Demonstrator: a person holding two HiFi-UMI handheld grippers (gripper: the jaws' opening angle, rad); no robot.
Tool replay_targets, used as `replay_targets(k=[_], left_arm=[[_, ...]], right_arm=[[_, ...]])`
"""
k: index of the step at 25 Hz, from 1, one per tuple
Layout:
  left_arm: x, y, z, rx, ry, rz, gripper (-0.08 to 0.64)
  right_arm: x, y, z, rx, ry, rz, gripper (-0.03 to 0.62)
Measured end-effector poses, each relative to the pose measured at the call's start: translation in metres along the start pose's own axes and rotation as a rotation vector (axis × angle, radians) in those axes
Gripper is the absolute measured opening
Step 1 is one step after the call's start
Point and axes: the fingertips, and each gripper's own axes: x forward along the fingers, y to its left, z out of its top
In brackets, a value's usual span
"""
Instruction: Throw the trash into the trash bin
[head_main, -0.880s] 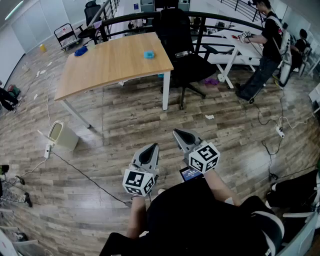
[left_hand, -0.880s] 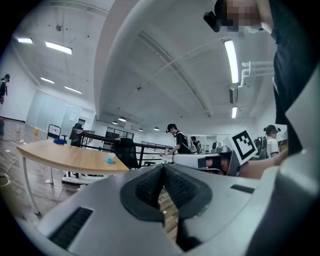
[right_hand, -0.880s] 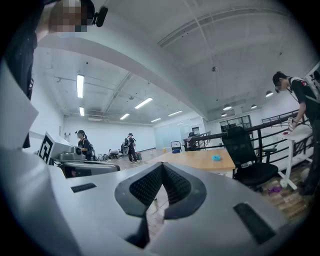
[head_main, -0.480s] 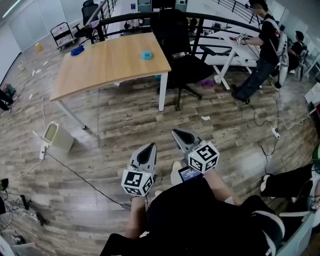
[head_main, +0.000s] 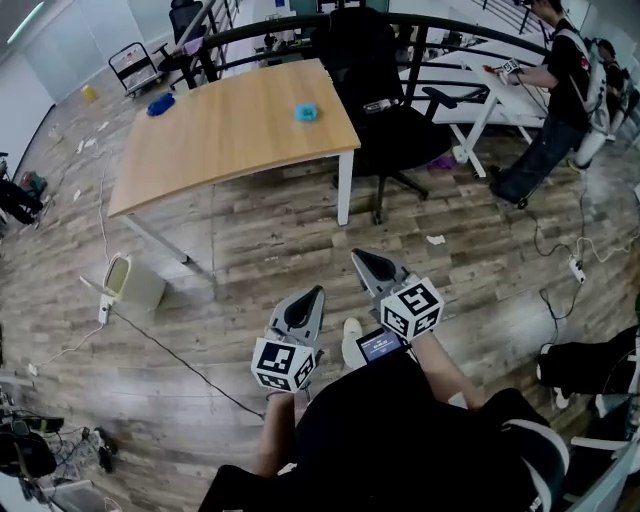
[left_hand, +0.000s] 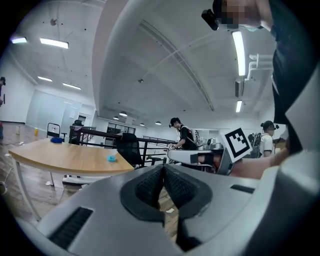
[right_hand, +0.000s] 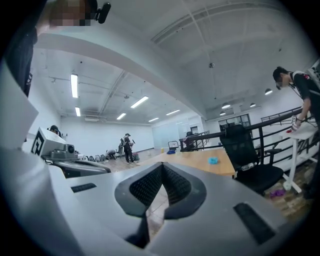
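Observation:
A small light-blue piece of trash (head_main: 306, 112) lies on the wooden table (head_main: 220, 135), far ahead of both grippers; it also shows in the left gripper view (left_hand: 111, 158) and the right gripper view (right_hand: 213, 161). A darker blue item (head_main: 160, 104) sits at the table's far left corner. A small beige trash bin (head_main: 132, 283) stands on the floor to the left of the table. A white scrap (head_main: 435, 240) lies on the floor to the right. My left gripper (head_main: 316, 291) (left_hand: 163, 167) and right gripper (head_main: 358, 256) (right_hand: 162, 166) are held level at waist height, both shut and empty.
A black office chair (head_main: 385, 110) stands at the table's right end, with a purple item (head_main: 443, 160) on the floor beyond it. A person (head_main: 555, 90) works at a white table (head_main: 470, 75) at the far right. Cables (head_main: 170, 355) and a power strip (head_main: 577, 270) run across the floor.
The head view has shifted, so the table and bin sit slightly further right in the picture. Both grippers keep the same posture in front of the body, still shut.

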Motion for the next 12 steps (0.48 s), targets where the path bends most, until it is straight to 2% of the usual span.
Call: replay_targets(k=[5, 9, 12], left_arm=[[0.062, 0.048, 0.014, 0.03, 0.031, 0.04, 0.008], [0.102, 0.069, 0.038, 0.051, 0.026, 0.063, 0.008], [0.123, 0.084, 0.04, 0.05, 0.036, 0.112, 0.008]], right_arm=[[0.058, -0.053, 0.02, 0.016, -0.054, 0.031, -0.005], [0.081, -0.098, 0.037, 0.045, -0.077, 0.022, -0.006], [0.094, -0.126, 0.039, 0.049, -0.061, -0.001, -0.005]])
